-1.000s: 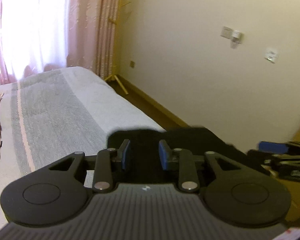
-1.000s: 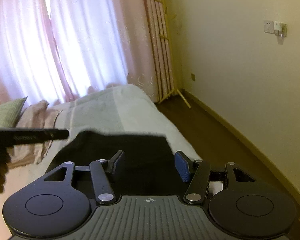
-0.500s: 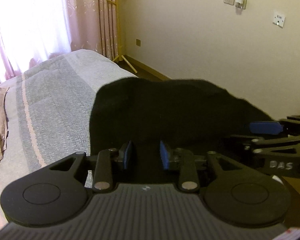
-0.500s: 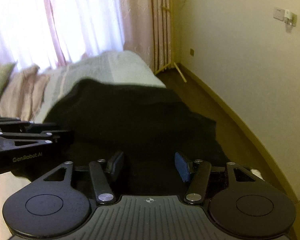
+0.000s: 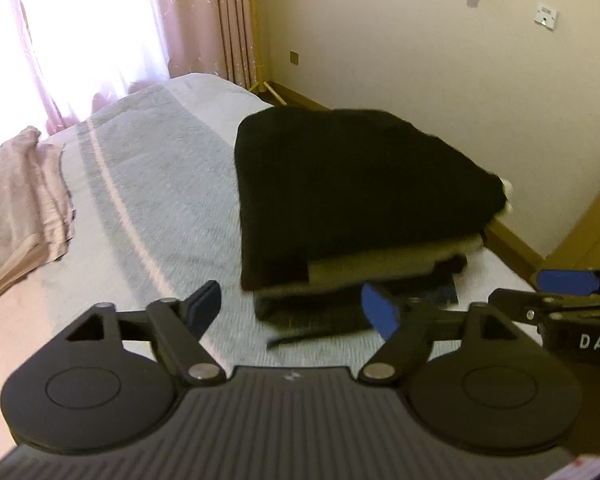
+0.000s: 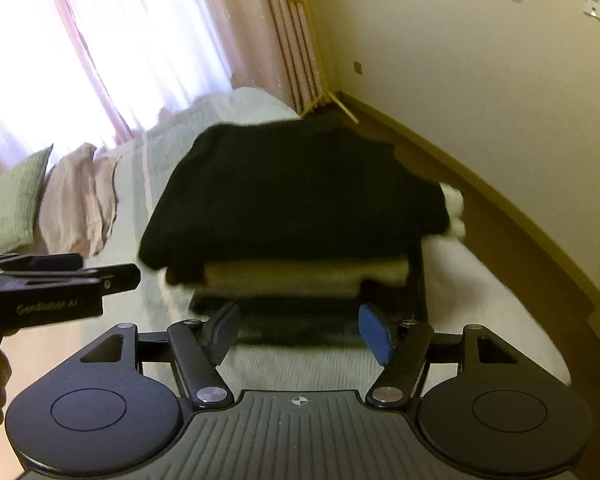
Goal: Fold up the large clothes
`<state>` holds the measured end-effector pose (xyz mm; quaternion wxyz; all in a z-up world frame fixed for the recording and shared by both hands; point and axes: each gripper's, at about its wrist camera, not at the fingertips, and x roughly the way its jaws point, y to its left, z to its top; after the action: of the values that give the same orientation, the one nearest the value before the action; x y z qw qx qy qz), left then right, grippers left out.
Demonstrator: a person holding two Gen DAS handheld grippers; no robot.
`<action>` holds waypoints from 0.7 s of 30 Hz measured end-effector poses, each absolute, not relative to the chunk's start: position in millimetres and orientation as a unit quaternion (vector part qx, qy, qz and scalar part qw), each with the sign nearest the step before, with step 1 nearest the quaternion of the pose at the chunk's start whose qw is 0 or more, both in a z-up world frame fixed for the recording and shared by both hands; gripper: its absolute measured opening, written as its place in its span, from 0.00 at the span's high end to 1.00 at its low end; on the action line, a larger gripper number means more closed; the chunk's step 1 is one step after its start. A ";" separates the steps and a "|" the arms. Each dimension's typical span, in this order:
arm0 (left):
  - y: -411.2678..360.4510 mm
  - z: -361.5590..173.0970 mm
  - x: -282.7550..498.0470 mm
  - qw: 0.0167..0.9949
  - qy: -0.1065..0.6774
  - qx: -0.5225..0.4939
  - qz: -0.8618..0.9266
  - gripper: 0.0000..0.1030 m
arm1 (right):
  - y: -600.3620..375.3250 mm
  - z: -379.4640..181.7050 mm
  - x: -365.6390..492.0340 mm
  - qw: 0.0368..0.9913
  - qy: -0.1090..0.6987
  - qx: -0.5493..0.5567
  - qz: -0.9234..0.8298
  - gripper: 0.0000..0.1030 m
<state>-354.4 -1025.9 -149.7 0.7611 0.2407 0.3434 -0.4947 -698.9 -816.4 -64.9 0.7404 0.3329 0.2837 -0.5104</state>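
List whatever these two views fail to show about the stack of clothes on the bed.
- Lower layers of the stack: both views, motion blur smears the edges, so the count of pieces is unclear.
- Back of the black garment: hidden by its own bulk.
- White item at the far right corner: mostly covered by the black garment, type unknown.
- Bed beneath the stack: covered.

matte black left gripper (image 5: 290, 308) and right gripper (image 6: 300, 330), blue finger pads (image 5: 378, 312), silver pivot screws.
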 end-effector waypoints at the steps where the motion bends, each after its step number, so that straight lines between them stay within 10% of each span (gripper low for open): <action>1: -1014.1 -146.9 -360.2 0.761 0.343 0.241 -0.496 0.25 | -810.7 -62.3 -694.8 0.737 0.284 0.334 -0.514 0.38; 21: -787.3 -100.0 -428.1 0.766 0.340 0.222 -0.497 0.14 | -588.0 -19.3 -660.9 0.736 0.270 0.321 -0.532 0.38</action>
<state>-428.1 -787.3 -100.0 0.7663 0.2224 0.3403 -0.4975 -660.9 -588.0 -19.3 0.7360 0.3208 0.2698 -0.5317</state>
